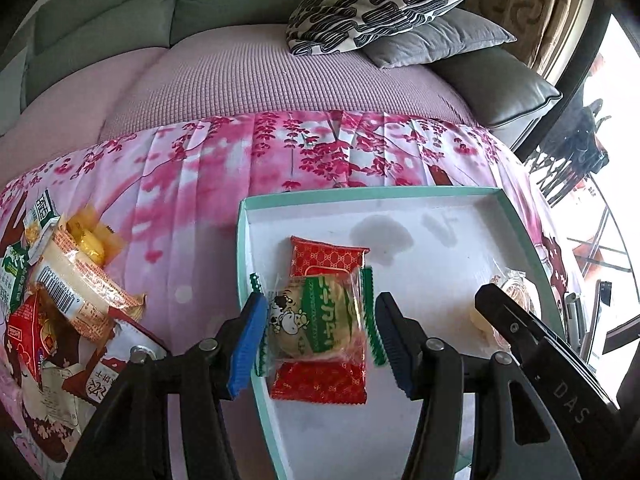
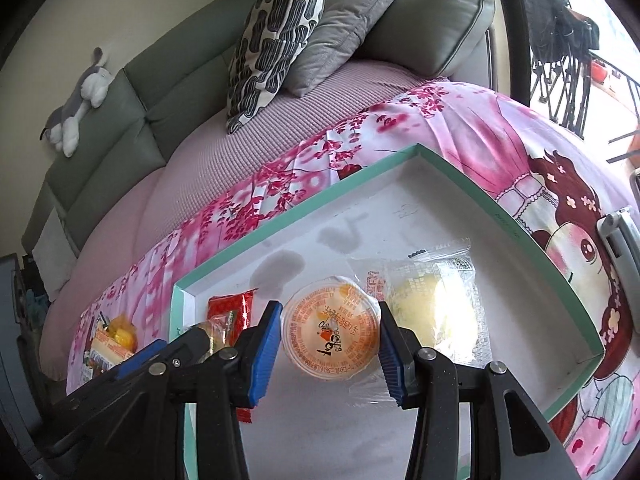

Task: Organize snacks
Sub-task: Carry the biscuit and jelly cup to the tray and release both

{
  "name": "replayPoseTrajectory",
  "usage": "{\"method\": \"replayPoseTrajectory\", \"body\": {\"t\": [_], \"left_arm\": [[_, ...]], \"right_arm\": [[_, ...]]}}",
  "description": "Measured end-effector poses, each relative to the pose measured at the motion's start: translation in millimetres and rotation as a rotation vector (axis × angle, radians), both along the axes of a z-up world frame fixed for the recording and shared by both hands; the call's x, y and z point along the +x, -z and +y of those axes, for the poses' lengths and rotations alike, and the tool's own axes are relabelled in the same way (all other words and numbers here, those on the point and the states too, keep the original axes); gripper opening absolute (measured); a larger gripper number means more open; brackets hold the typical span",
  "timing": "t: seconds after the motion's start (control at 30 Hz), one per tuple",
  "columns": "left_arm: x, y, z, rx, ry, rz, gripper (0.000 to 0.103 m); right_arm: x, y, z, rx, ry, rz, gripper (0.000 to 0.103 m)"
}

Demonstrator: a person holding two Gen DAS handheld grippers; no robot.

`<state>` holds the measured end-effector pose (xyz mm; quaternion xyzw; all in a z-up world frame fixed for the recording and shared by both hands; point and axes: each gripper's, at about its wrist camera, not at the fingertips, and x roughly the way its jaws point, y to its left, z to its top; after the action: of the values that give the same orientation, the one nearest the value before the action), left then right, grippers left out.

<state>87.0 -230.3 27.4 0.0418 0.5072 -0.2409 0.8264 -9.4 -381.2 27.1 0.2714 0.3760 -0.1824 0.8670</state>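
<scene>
A shallow white box with a teal rim [image 1: 360,193] [image 2: 280,220] lies on a pink flowered cloth. In the left wrist view my left gripper [image 1: 320,336] is open, its blue pads either side of a green-and-clear biscuit packet [image 1: 316,320] that lies on a red packet [image 1: 320,380] in the box. In the right wrist view my right gripper [image 2: 330,350] is open around an orange jelly cup [image 2: 330,328], beside a clear packet with a yellow cake [image 2: 432,308]. The right gripper also shows in the left wrist view [image 1: 520,320].
A pile of loose snack packets [image 1: 68,300] lies on the cloth left of the box. Behind is a sofa with a patterned cushion [image 1: 384,4], a grey cushion [image 1: 440,36] and a stuffed toy [image 2: 76,112]. A balcony railing [image 2: 568,80] is at the right.
</scene>
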Motion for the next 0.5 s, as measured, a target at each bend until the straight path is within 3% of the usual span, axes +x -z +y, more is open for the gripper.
{"method": "replayPoseTrajectory", "body": {"t": [0.17, 0.33, 0.5], "left_arm": [[-5, -7, 15, -0.004, -0.030, -0.008, 0.065], [-8, -14, 40, 0.018, -0.100, -0.018, 0.077], [-2, -20, 80, 0.021, -0.220, -0.021, 0.083]], "right_arm": [[0, -2, 0, -0.007, -0.001, -0.001, 0.049], [1, -5, 4, -0.019, -0.016, 0.000, 0.049], [4, -5, 11, -0.037, -0.050, 0.015, 0.061]]}}
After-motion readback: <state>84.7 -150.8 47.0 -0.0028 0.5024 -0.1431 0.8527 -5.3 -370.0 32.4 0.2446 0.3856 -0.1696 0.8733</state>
